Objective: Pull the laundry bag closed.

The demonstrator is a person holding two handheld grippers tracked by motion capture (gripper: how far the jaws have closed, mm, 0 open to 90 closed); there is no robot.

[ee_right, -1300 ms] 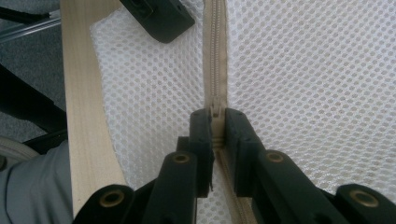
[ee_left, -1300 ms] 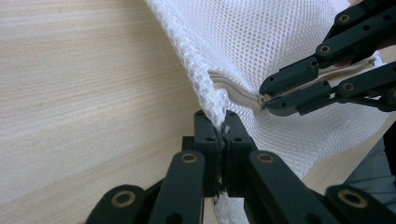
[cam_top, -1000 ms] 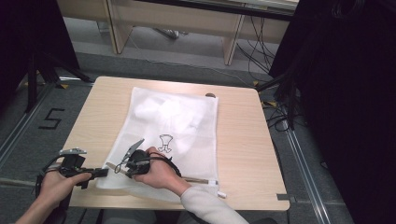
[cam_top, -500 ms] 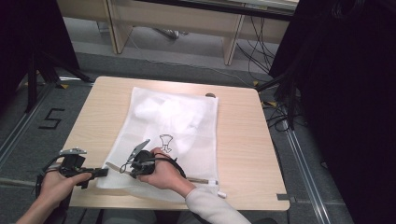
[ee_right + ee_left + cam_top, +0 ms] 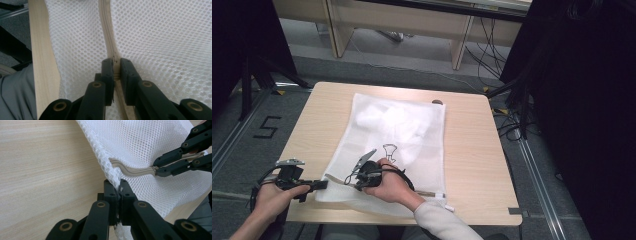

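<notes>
A white mesh laundry bag (image 5: 392, 145) was observed lying flat on the wooden tabletop (image 5: 467, 150), its near edge at the front of the tabletop. From the high view, white cloth and a small black printed figure were seen through the mesh; the zipper detail could not be resolved there.

In the left gripper view, the left tool (image 5: 117, 185) was found clamped on the bag's corner edge, with the beige zipper (image 5: 132, 170) running away to the right tool (image 5: 155, 169), whose jaws were closed on the zipper's far part. In the right gripper view, the right tool (image 5: 114, 65) was seen pressed together on the zipper tape (image 5: 106, 27); whether the slider itself was gripped could not be told.

The left hand (image 5: 274, 197) was held at the front left corner of the tabletop, the right hand (image 5: 389, 184) resting over the bag, its pale sleeve (image 5: 447, 225) crossing the front edge.

Cables (image 5: 512, 120) and a floor marking "5" (image 5: 268, 126) were noted on the floor around.
</notes>
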